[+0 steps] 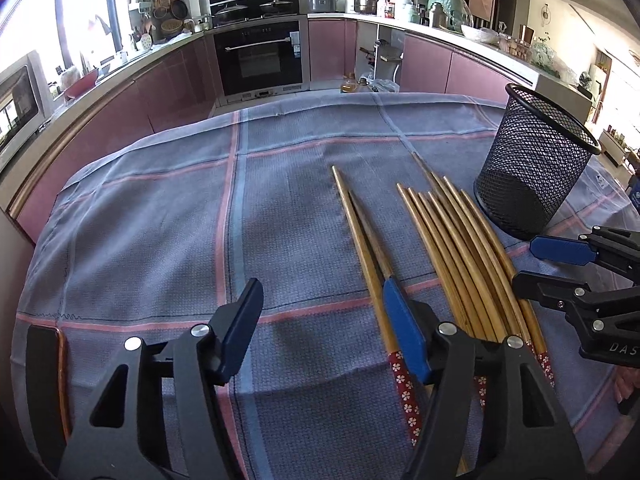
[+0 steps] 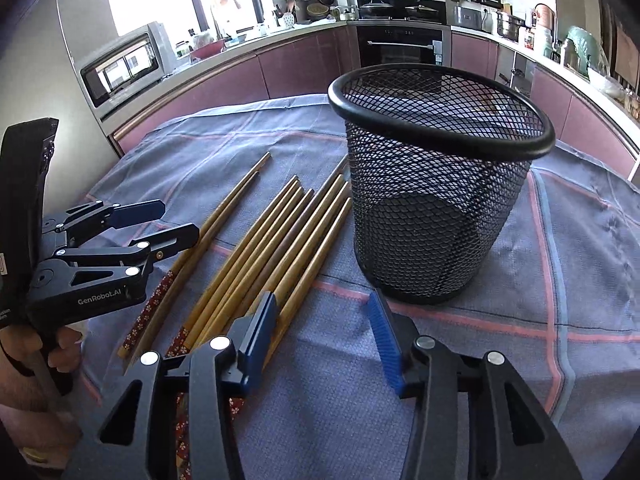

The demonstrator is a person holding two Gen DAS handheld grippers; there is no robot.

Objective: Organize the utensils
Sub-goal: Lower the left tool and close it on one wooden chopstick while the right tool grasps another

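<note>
The chopsticks (image 1: 452,248) are golden-brown bamboo, their handle ends wrapped in dark red with small white flowers. The mesh cup (image 2: 436,200) is black. The tablecloth (image 1: 168,232) is grey-blue, checked with pink and light-blue stripes. Gripper pads (image 2: 386,344) are blue.

Kitchen behind my work table, daylit from the left.

I see a bright window (image 1: 48,20) at the upper left, washing out the glass. Mauve cabinets (image 1: 176,80) curve under a pale countertop (image 1: 472,46) crowded with pots and jars. A black built-in oven (image 1: 258,58) sits top centre, and a steel microwave (image 2: 120,68) stands at left. A blue checked tablecloth (image 1: 160,220) covers the table.
</note>
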